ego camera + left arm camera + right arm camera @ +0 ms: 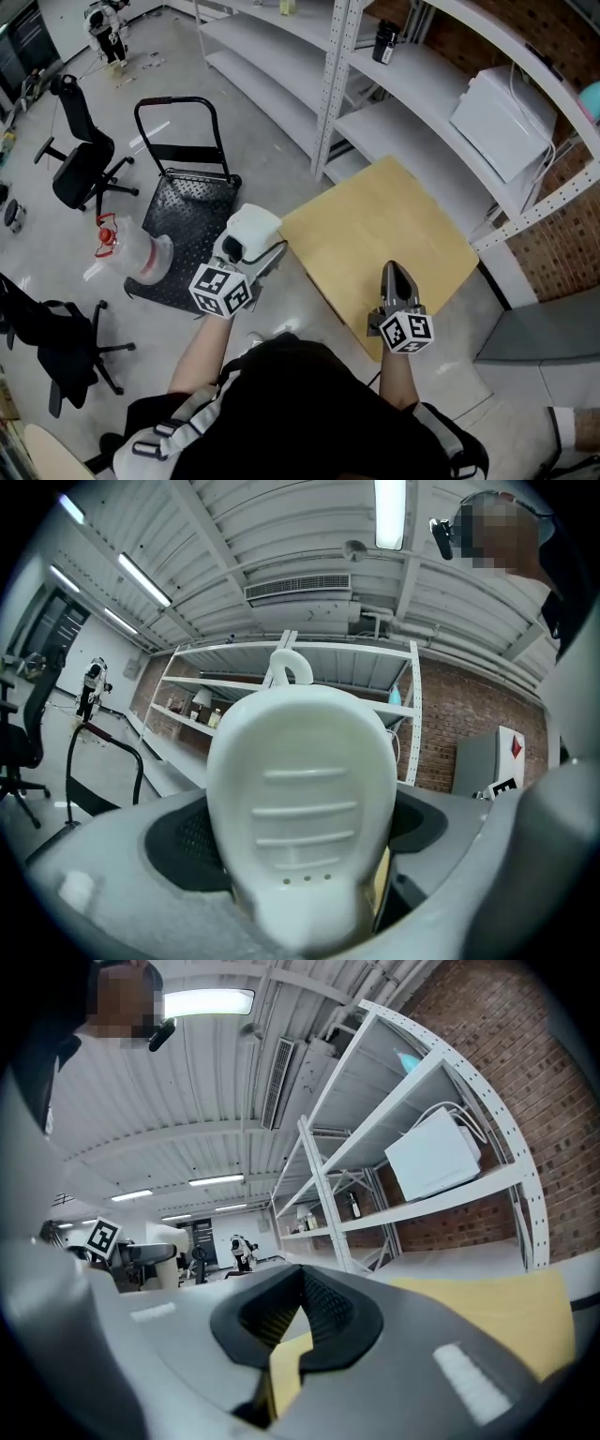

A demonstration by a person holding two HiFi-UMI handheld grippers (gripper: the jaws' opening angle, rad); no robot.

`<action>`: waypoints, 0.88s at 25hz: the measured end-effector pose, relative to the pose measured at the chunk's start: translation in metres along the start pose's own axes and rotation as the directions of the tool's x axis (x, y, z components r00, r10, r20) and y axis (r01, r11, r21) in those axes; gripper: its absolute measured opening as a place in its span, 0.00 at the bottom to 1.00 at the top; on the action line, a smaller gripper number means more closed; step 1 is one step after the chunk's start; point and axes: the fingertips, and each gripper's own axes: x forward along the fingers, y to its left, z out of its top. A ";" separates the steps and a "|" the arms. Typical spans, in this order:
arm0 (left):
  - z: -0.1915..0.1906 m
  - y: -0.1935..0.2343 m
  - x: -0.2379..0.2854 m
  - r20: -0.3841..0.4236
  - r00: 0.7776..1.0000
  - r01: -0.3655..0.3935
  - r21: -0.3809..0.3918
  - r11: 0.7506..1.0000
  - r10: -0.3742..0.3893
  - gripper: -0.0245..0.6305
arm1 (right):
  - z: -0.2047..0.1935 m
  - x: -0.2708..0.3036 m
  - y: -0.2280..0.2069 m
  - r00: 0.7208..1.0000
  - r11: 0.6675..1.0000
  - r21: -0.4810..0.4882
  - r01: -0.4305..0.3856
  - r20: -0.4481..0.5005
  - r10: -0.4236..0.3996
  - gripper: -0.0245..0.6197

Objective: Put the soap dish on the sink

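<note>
A white oval soap dish with raised ribs and small drain holes stands upright between the jaws of my left gripper, which is shut on it. In the left gripper view the dish fills the middle and hides most of what lies ahead of my left gripper. My right gripper hangs over the near part of a square wooden table, jaws together and nothing in them. In the right gripper view the tips of my right gripper meet, with the table top behind.
Grey metal shelving runs along the brick wall beyond the table, with a white box and a dark bottle on it. On the floor to the left are a black hand cart, a clear red-capped jug and office chairs.
</note>
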 end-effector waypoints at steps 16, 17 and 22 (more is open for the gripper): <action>0.022 0.069 -0.077 0.089 0.982 -0.165 -0.044 0.985 0.168 0.76 | -0.010 0.075 0.090 0.975 0.976 -0.035 -0.215 -0.064 0.212 0.05; 0.024 0.075 -0.083 0.094 0.979 -0.177 -0.045 0.983 0.181 0.76 | -0.011 0.080 0.097 0.972 0.973 -0.036 -0.229 -0.065 0.226 0.05; 0.031 0.105 -0.119 0.118 0.960 -0.250 -0.052 0.967 0.255 0.76 | -0.021 0.108 0.137 0.949 0.951 -0.038 -0.307 -0.083 0.304 0.05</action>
